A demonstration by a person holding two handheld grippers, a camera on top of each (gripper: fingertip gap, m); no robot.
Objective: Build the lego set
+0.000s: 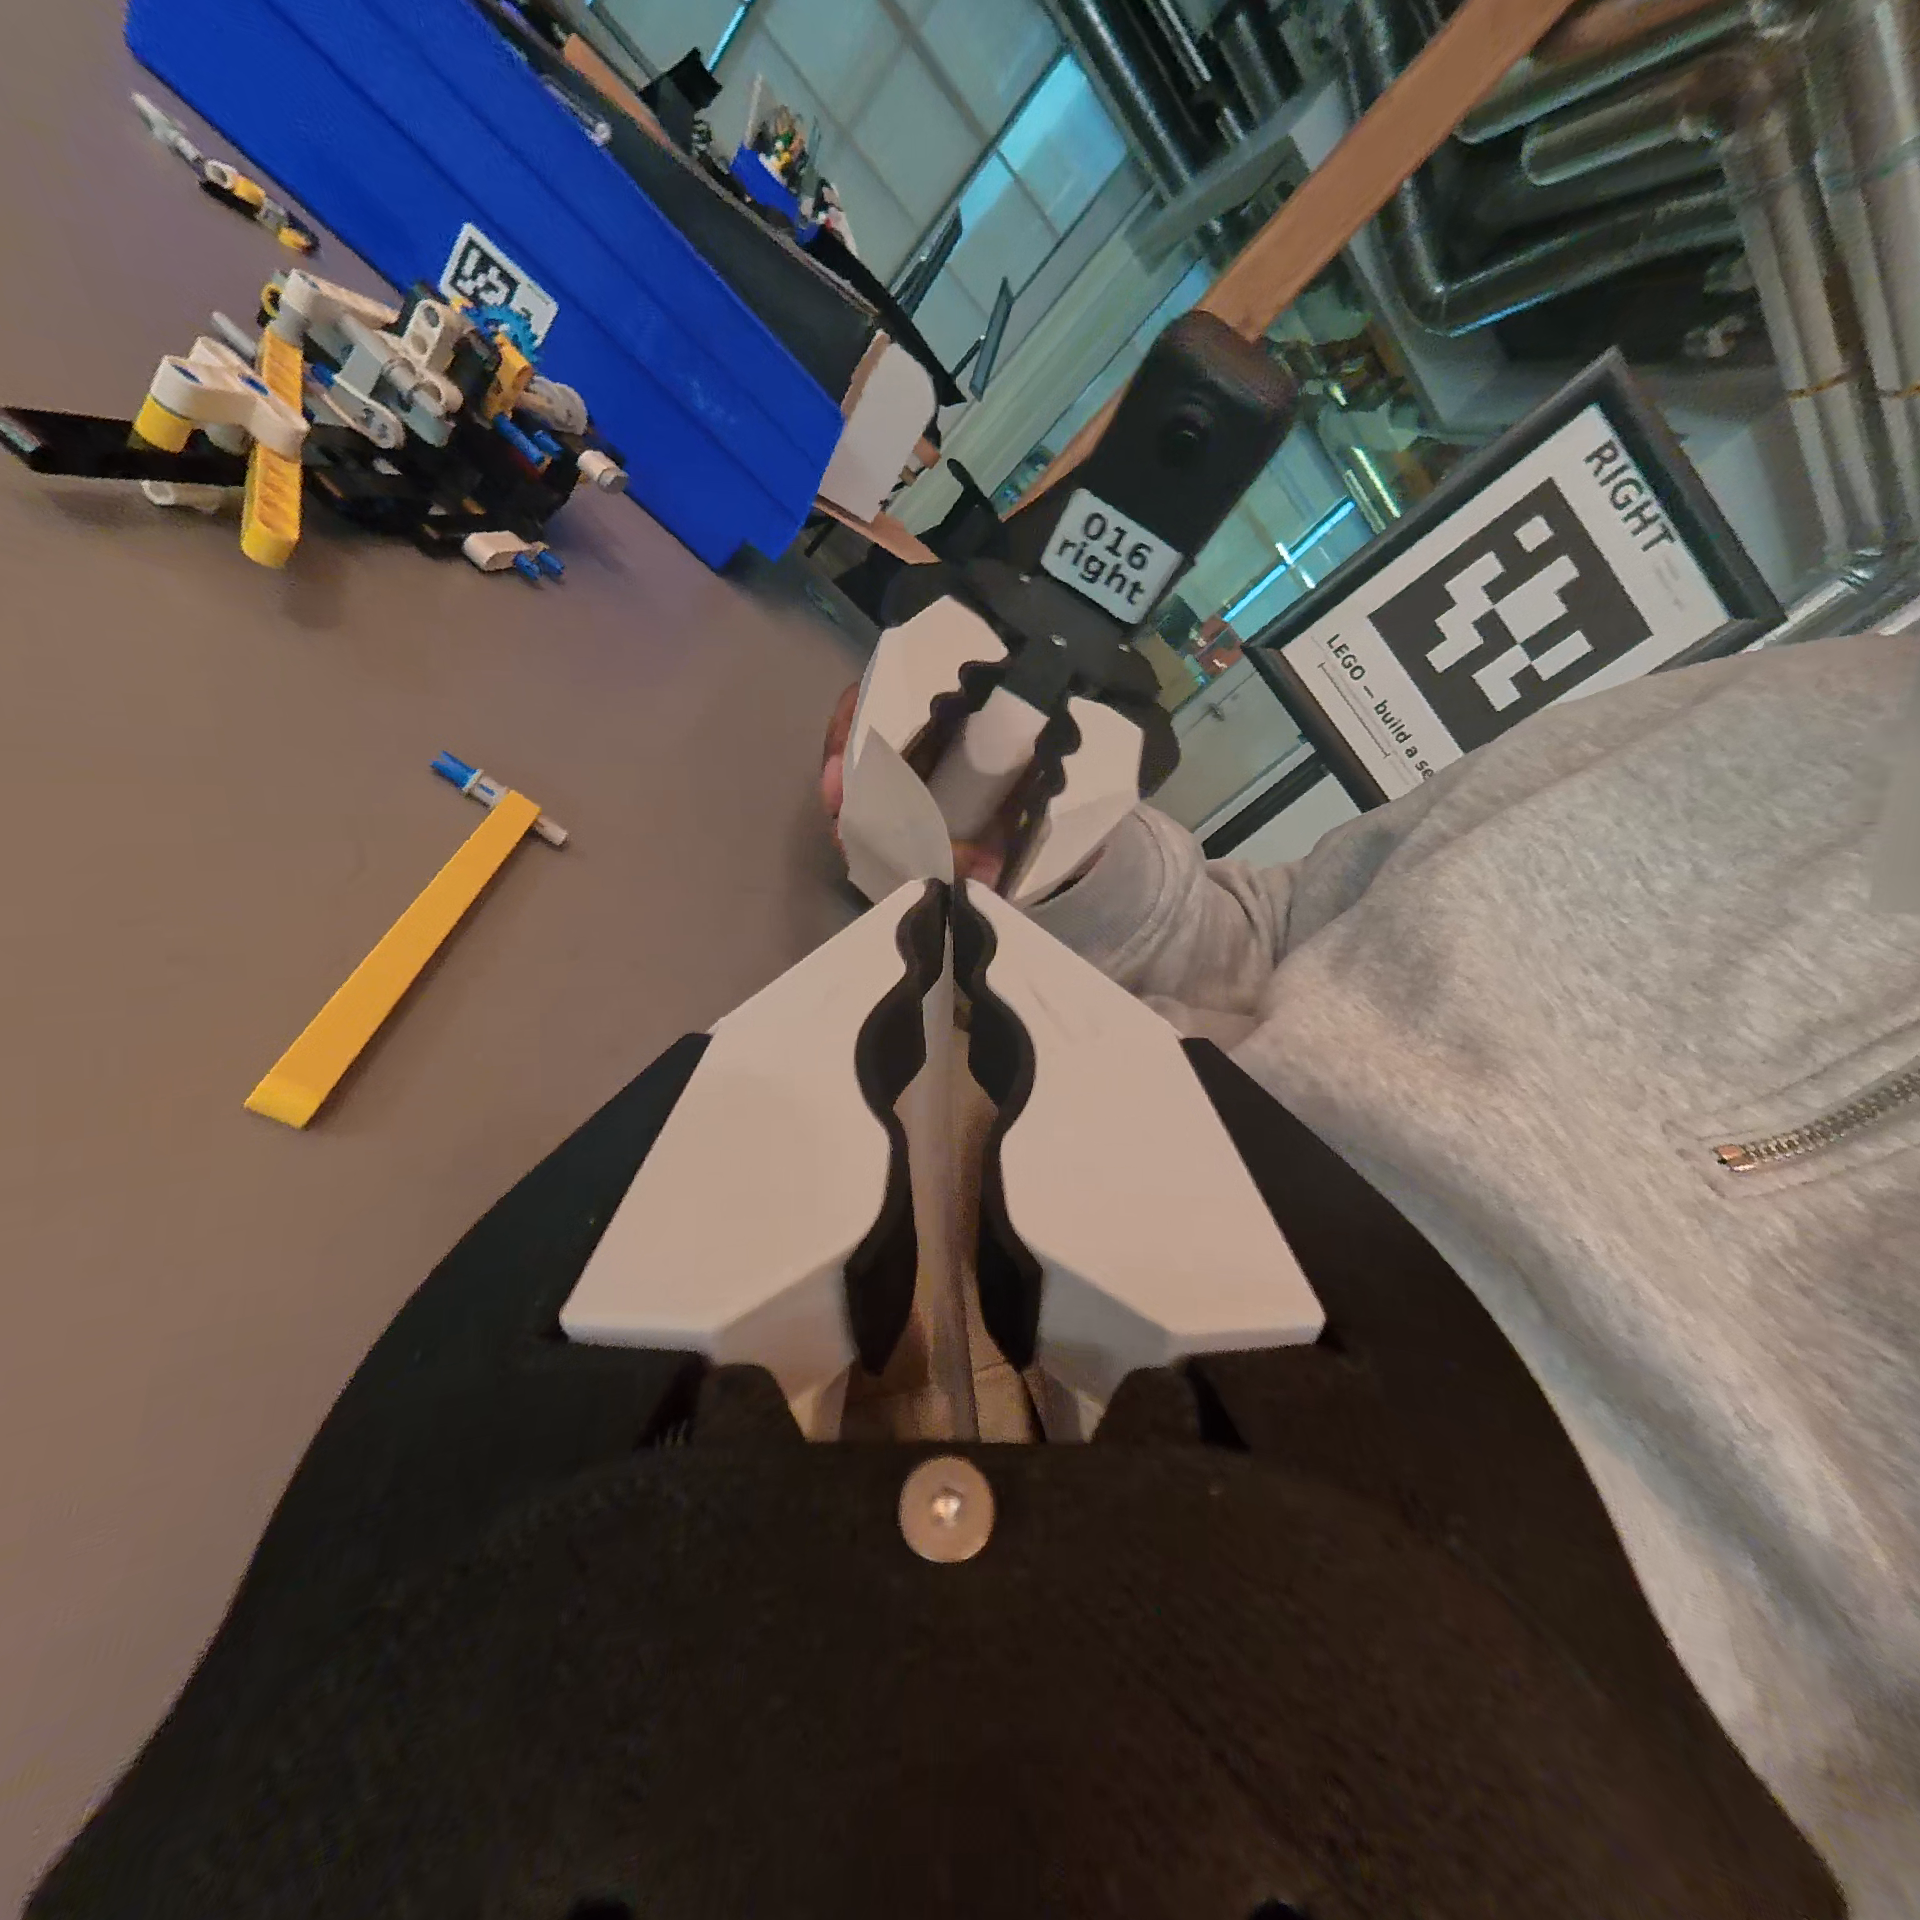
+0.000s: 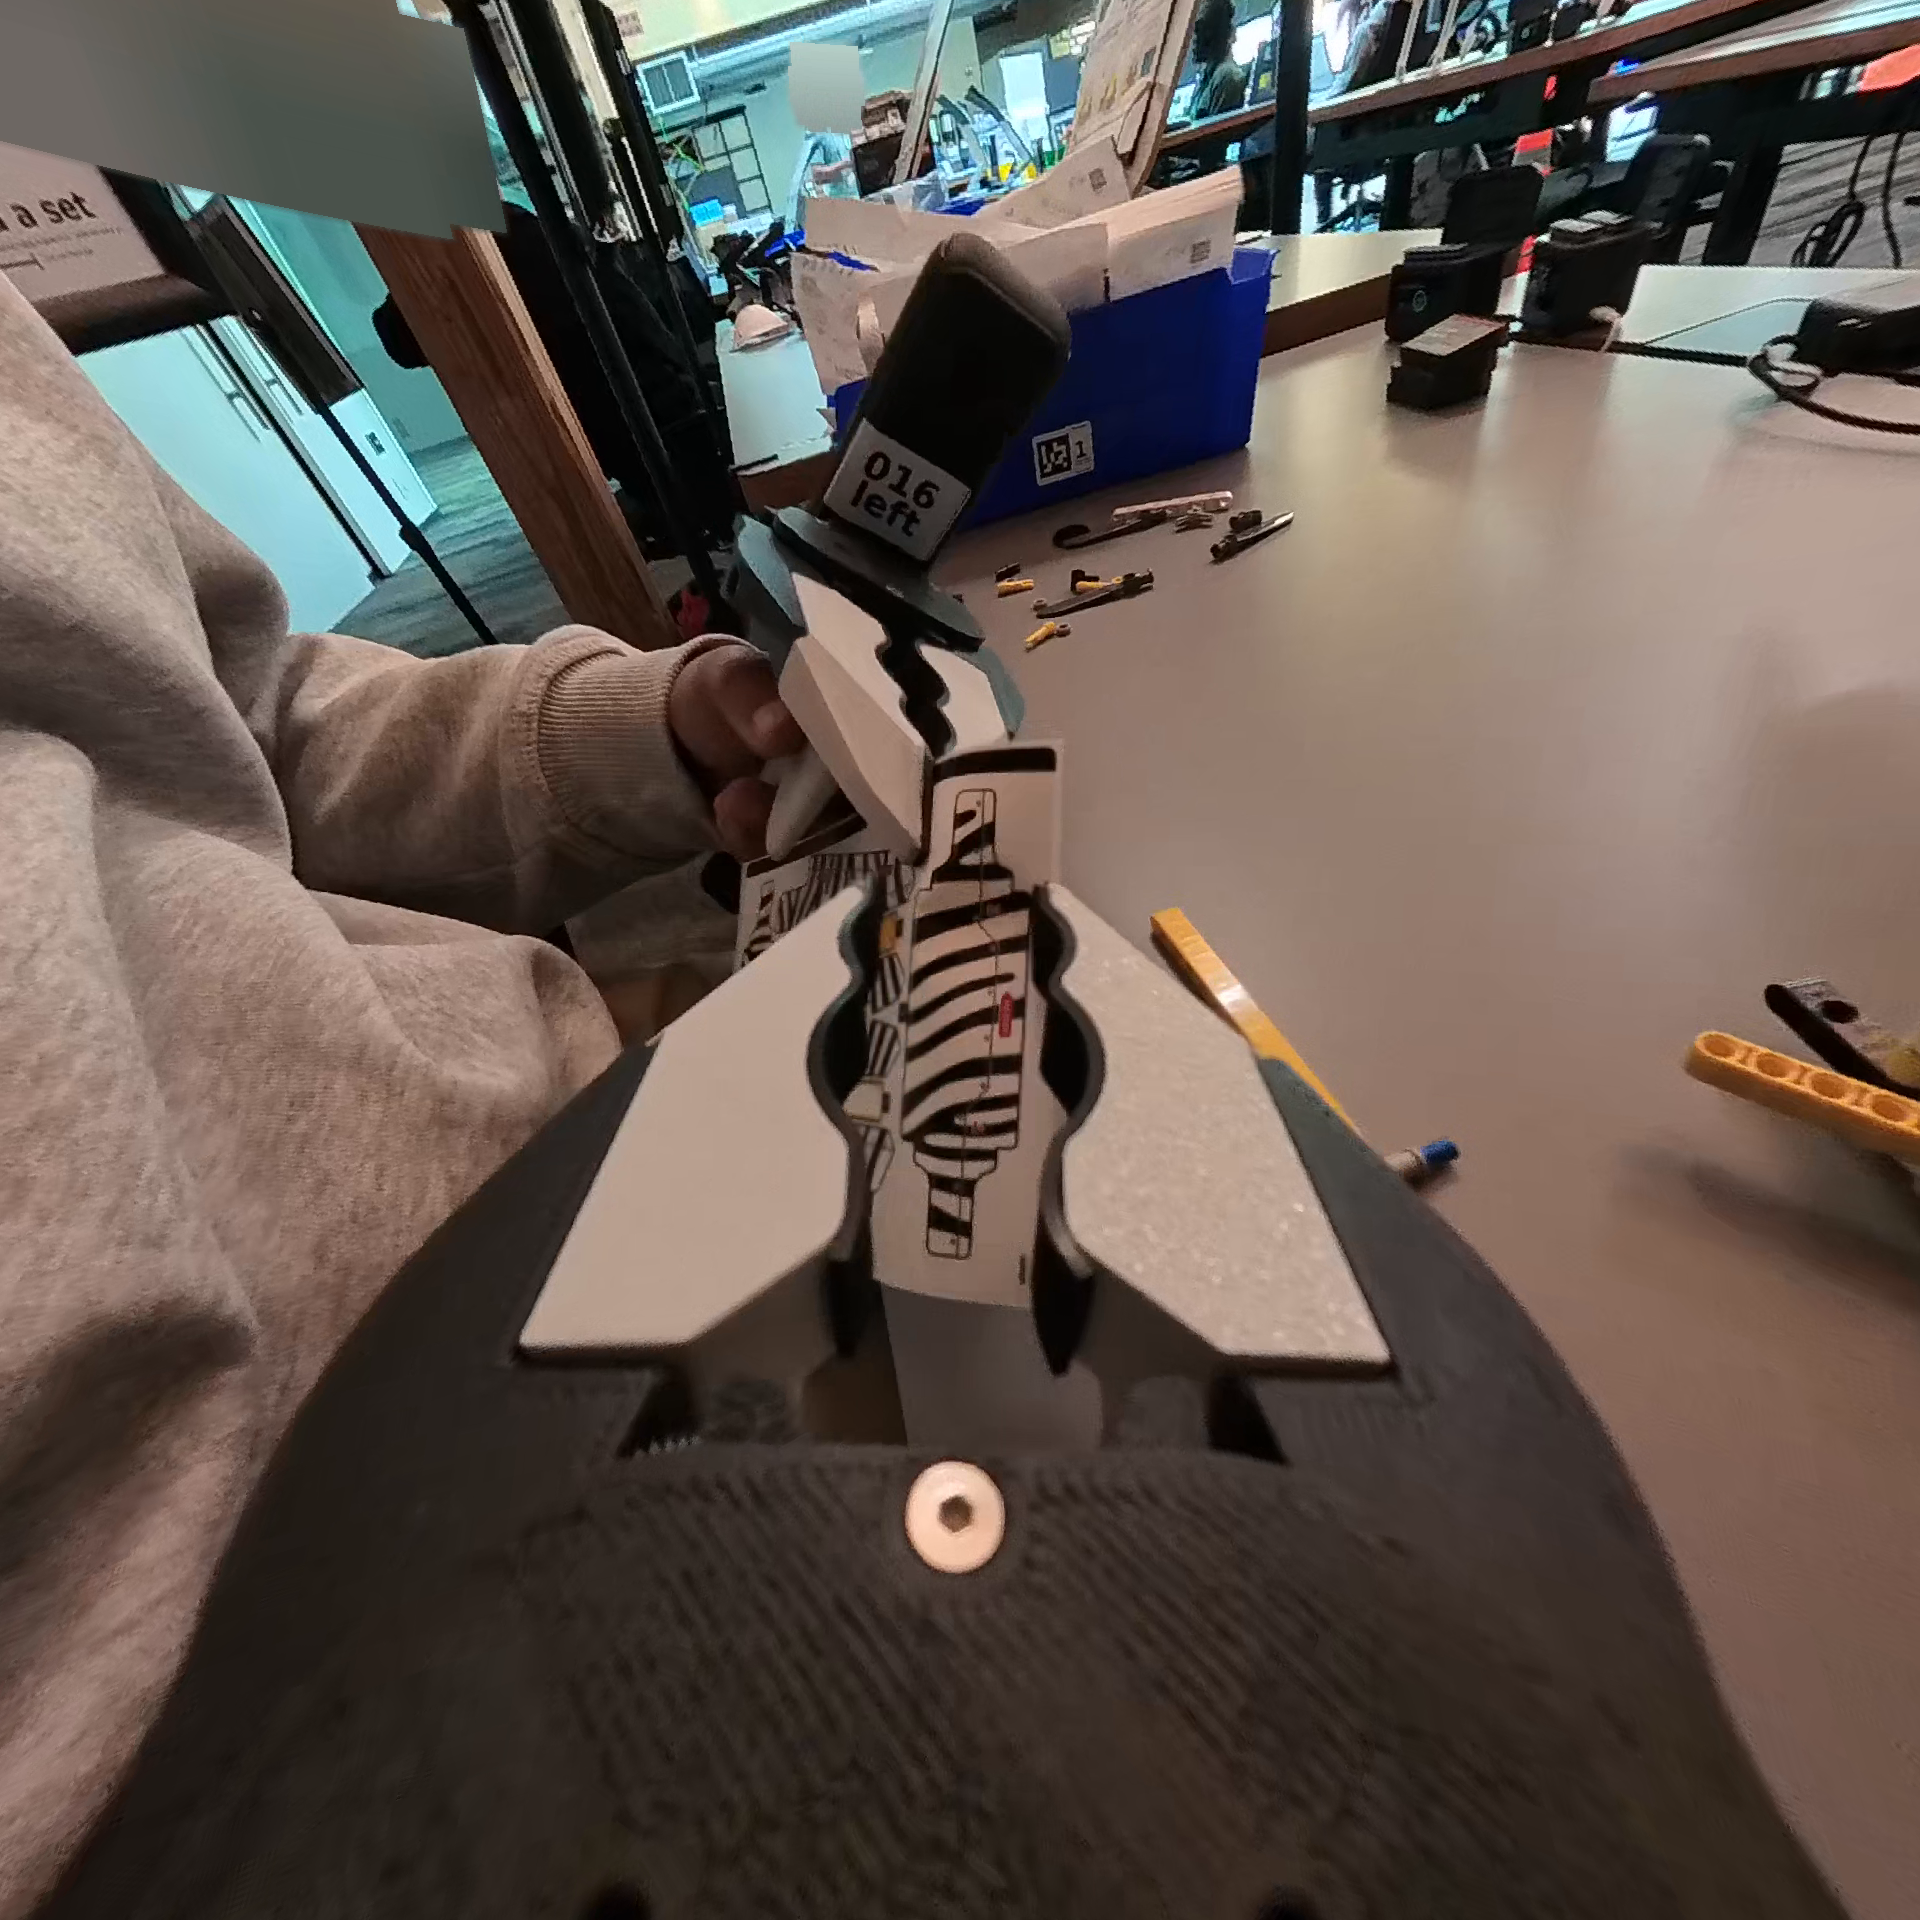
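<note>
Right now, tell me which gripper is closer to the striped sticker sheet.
Left. The left gripper has its jaws shut on the sticker sheet at one edge; the right gripper is open, jaws flanking the sheet with gaps either side.

A sticker sheet is white with black zebra stripes and small yellow and red marks. Each claw has white fingers on a black body. The bench is grey-brown. A long beam is yellow, its pin blue. The bin is bright blue. The sleeve is light grey.
</note>
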